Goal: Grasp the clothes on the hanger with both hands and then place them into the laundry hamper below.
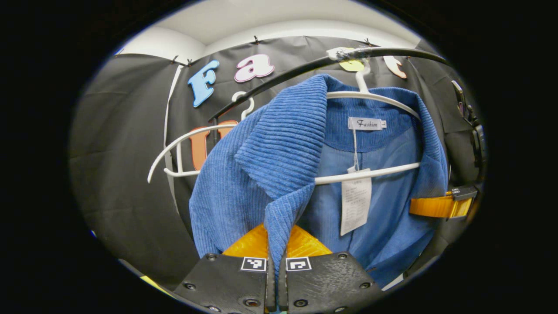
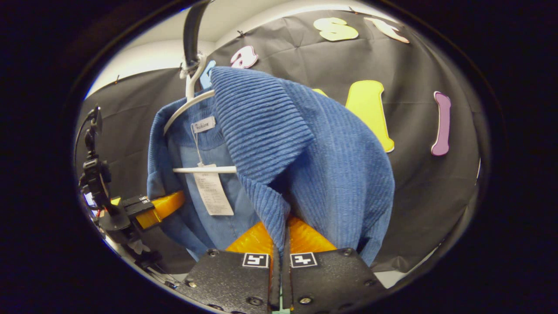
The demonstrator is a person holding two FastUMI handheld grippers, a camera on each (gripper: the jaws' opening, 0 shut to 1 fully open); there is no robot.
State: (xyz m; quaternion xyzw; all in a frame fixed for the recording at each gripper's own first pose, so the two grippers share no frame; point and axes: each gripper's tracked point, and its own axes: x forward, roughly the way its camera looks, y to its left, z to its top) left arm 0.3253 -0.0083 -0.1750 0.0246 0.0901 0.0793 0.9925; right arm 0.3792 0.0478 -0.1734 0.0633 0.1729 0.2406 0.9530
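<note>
Blue corduroy: a jacket [image 1: 244, 174] hangs open-fronted on a white hanger [image 1: 370, 174], hooked over a black rail [image 1: 305, 67] in front of the black cloth wall. A paper tag [image 1: 355, 200] dangles inside the neck.

The left claw [image 1: 276, 257] is pressed together on one front edge of the jacket, a strip of cloth pinched between its two fingers and running straight up from it to the collar. In the right gripper view, the right claw [image 2: 279, 257] is likewise closed tight on the other front edge, the cloth rising above it toward the hanger's hook.

Each claw sits low on the jacket, one to either side of the opening, and each can be seen at the far edge of the other's view. The jacket's long axis is vertical, shoulders above both claws, still draped over the hanger.

The hamper lies somewhere below. The next move likely calls for drawing the shoulders off the hanger arms; a snag on the hanger seems the main risk.
</note>
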